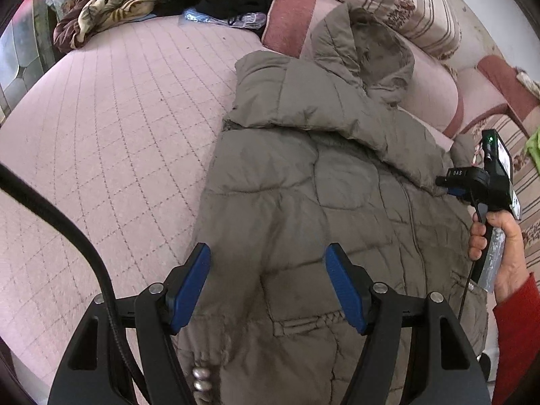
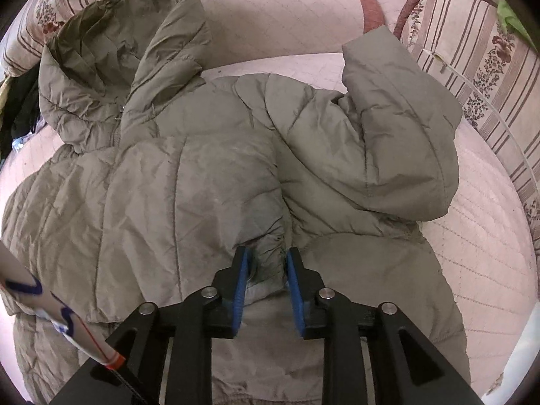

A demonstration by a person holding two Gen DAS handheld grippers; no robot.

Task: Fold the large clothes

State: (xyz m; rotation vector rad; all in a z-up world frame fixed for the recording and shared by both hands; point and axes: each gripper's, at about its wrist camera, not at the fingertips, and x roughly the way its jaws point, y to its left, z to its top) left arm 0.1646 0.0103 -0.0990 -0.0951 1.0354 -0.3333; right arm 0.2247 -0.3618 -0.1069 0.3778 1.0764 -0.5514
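A grey-brown quilted puffer jacket with a hood (image 1: pixel 303 182) lies spread on a pink quilted mattress cover (image 1: pixel 111 118), its long axis running from the hem nearest the left wrist camera up to the hood (image 1: pixel 374 54), which points away toward a pink bolster cushion with dark red ends (image 1: pixel 428 91). The padded shell is creased and dull, stitched into broad panels, with a slit pocket low on the front. One sleeve (image 2: pixel 398 128) is folded back on itself beside the body, cuff pointing up toward the cushions, in the right wrist view.

The left gripper (image 1: pixel 268 285) hovers above the lower jacket with its blue-padded jaws spread wide and nothing between them. The right gripper (image 2: pixel 266 283) has its jaws drawn nearly together, pinching a bunched fold of the jacket fabric between the blue pads (image 2: pixel 240 290).

In the left wrist view the right gripper's black body carries the letters "OAS" on a small white-lettered label, with a green light lit above it; the person's right hand (image 1: pixel 499 249), in a red sleeve, grips its handle. A striped floral-print cushion (image 1: pixel 398 3) sits behind the bolster, and a crumpled brown and cream leaf-print blanket (image 1: pixel 111 6) lies at the mattress's far left corner.
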